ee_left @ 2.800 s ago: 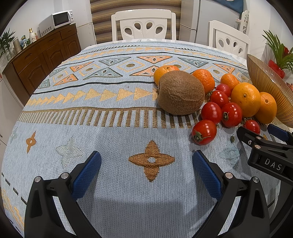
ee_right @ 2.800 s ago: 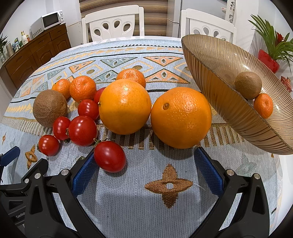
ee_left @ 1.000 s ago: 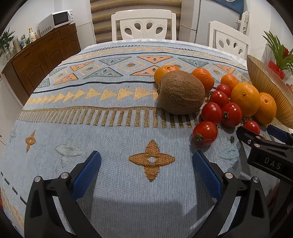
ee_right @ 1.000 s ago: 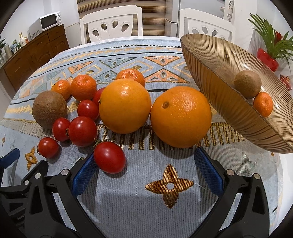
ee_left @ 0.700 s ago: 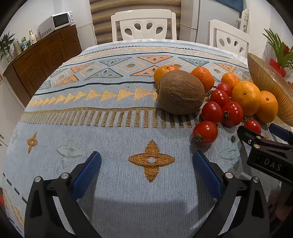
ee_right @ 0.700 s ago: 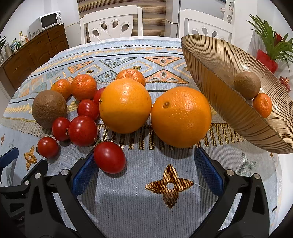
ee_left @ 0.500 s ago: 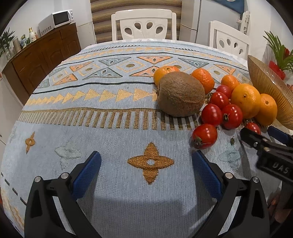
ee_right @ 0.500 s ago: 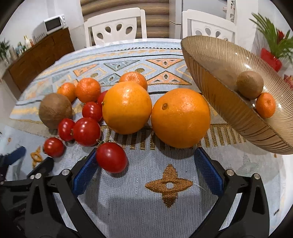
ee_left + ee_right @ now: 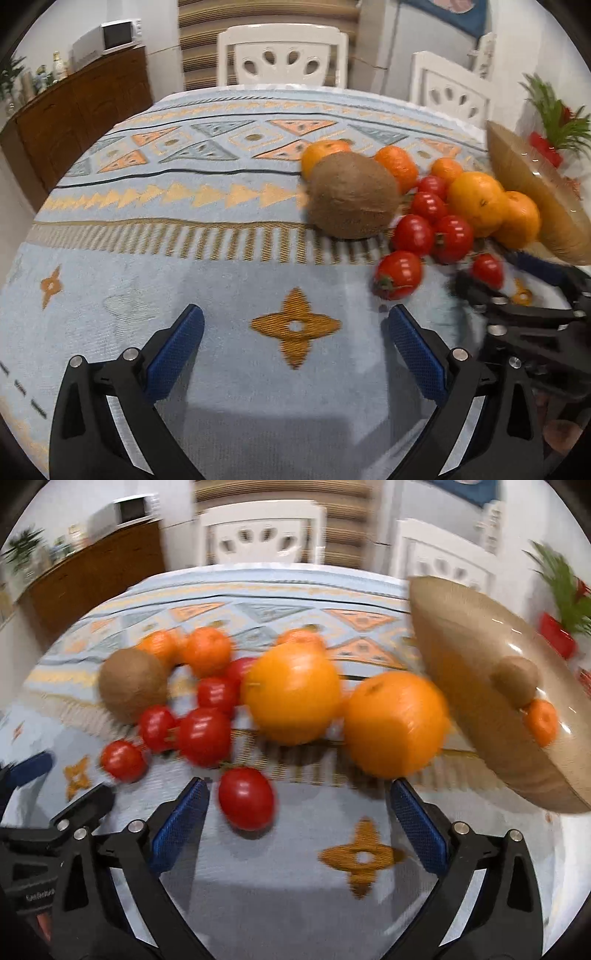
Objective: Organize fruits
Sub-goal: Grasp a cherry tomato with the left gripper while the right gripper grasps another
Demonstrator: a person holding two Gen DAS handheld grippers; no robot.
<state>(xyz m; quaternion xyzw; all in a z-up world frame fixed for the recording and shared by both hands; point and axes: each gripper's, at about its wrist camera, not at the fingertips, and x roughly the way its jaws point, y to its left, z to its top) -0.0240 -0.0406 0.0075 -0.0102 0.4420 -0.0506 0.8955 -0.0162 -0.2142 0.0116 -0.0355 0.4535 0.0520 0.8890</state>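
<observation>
Brown and fuzzy, the kiwi [image 9: 352,195] lies on the patterned tablecloth [image 9: 184,258] at the left edge of the fruit cluster. Just behind the kiwi sit 2 mandarins [image 9: 396,167], and a 3rd [image 9: 446,169] lies farther right. To the kiwi's right is a bunch of 5 or so red tomatoes [image 9: 413,234], touching one another; the nearest tomato [image 9: 246,804] lies a little apart from them, in front. Right of the tomatoes stand 2 big oranges [image 9: 293,694], side by side, and beyond the oranges the ribbed amber bowl [image 9: 461,657] rises tilted, well to the kiwi's right. Inside the bowl a second kiwi [image 9: 515,681] touches a small mandarin [image 9: 541,722].

Left gripper [image 9: 295,334] hovers over bare cloth in front of the kiwi, its blue pads spread wide with nothing between them. Right gripper [image 9: 297,816] is likewise wide apart and holds nothing; the nearest tomato sits just beside its left pad, in front of the oranges. Both views are motion-blurred
</observation>
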